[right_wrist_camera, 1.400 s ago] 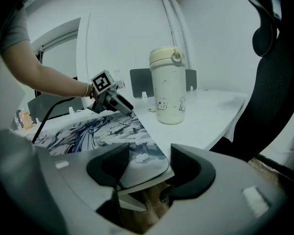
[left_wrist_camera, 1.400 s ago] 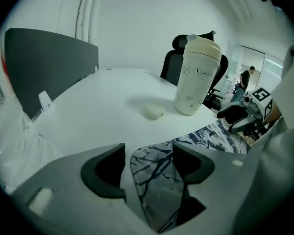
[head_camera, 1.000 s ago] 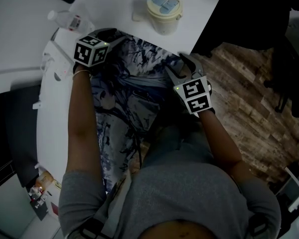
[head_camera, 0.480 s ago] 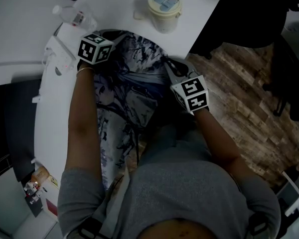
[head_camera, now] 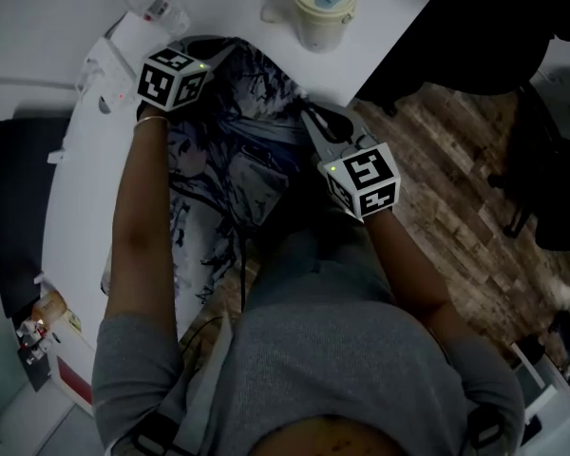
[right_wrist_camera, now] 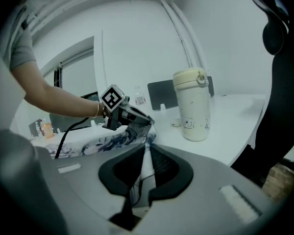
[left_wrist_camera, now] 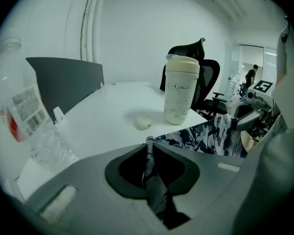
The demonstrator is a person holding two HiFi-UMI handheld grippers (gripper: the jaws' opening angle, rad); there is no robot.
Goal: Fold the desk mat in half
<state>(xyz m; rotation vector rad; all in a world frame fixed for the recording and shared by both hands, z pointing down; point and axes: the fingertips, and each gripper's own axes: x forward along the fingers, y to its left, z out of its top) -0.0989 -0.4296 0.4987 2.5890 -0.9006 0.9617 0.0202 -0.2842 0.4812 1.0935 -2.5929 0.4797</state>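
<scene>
The desk mat (head_camera: 230, 174), printed with a blue and white drawing, lies lengthwise on the white desk (head_camera: 38, 55) in front of me. My left gripper (head_camera: 212, 51) is at the mat's far left corner. In the left gripper view its jaws (left_wrist_camera: 148, 144) are closing and pinch the mat's thin edge (left_wrist_camera: 206, 136). My right gripper (head_camera: 311, 119) is at the far right corner. In the right gripper view the mat's edge (right_wrist_camera: 103, 141) runs up between its jaws (right_wrist_camera: 148, 146), which grip it. The held far edge is raised off the desk.
A cream lidded tumbler (head_camera: 323, 8) stands just beyond the mat, with a small white case (left_wrist_camera: 143, 124) beside it. A plastic water bottle (head_camera: 152, 3) lies at the far left. The desk's edge drops to wooden floor (head_camera: 475, 179) on the right. A black chair (left_wrist_camera: 198, 58) stands behind.
Both grippers have closed on the far edge of the mat, which now sits slightly raised. The right gripper has drawn a little nearer to me.
</scene>
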